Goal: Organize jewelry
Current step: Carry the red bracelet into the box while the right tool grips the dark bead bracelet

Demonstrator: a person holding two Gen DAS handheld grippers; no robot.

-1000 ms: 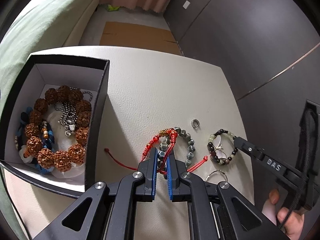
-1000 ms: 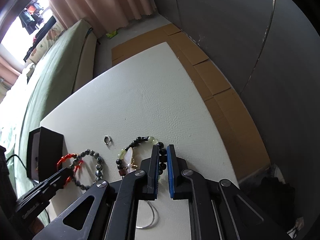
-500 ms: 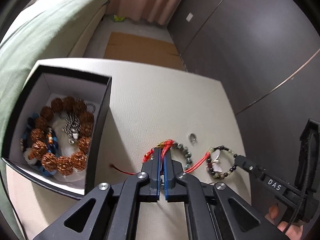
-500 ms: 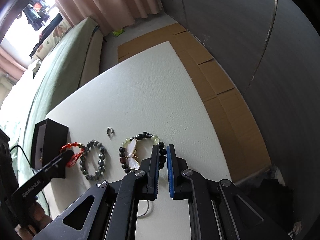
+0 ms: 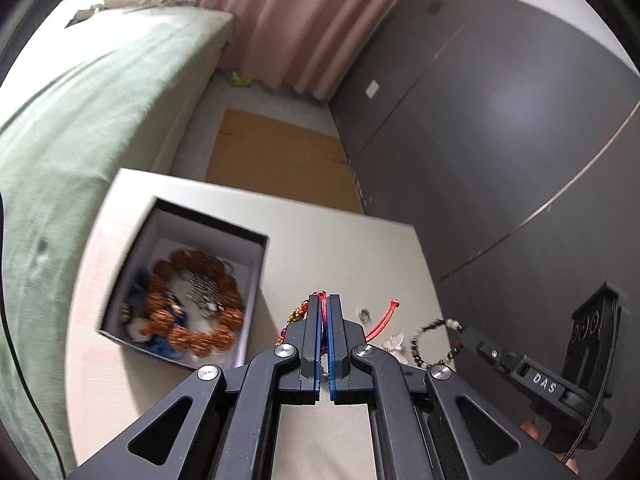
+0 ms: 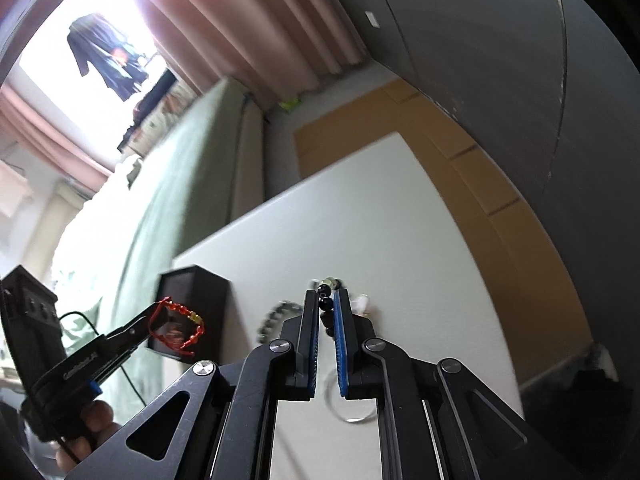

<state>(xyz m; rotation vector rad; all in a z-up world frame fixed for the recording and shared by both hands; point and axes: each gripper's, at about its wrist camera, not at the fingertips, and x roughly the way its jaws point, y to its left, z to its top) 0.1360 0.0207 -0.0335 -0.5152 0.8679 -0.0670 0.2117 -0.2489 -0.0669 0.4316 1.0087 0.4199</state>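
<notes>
**Kid:** What are you holding?

**Me:** My left gripper [image 5: 324, 300] is pinching a red string bracelet [image 6: 176, 330]. My two left fingers are pressed tight on it. The bracelet hangs in the air, up off the white table [image 6: 380, 216]. A red tail [image 5: 383, 318] of it dangles to one side.

**Kid:** And your other one?

**Me:** My right gripper [image 6: 327, 300] is squeezing a bead bracelet [image 5: 434, 340]. It has dark beads and pale green ones. Some beads sit right between my blue pads [image 6: 340, 336]. A little clear flower charm [image 5: 394, 346] hangs on it.

**Kid:** Where is the box?

**Me:** The black box [image 5: 256, 276] sits on the table, to the left of my left gripper. It is open. A big brown bead bracelet [image 5: 196, 316] lies inside, with a silver chain [image 5: 202, 292] in the middle and something blue [image 5: 162, 346] near the edge.

**Kid:** What is left on the table?

**Me:** A small silver ring [image 5: 364, 313], a gray bead bracelet [image 6: 276, 314], blurry, and a thin silver hoop [image 6: 348, 404] under my right gripper.

**Kid:** And around it?

**Me:** A green bed [image 5: 88, 92], pink curtains [image 5: 288, 20], a dark wall [image 5: 500, 128] and brown cardboard [image 5: 276, 168] on the floor.
</notes>
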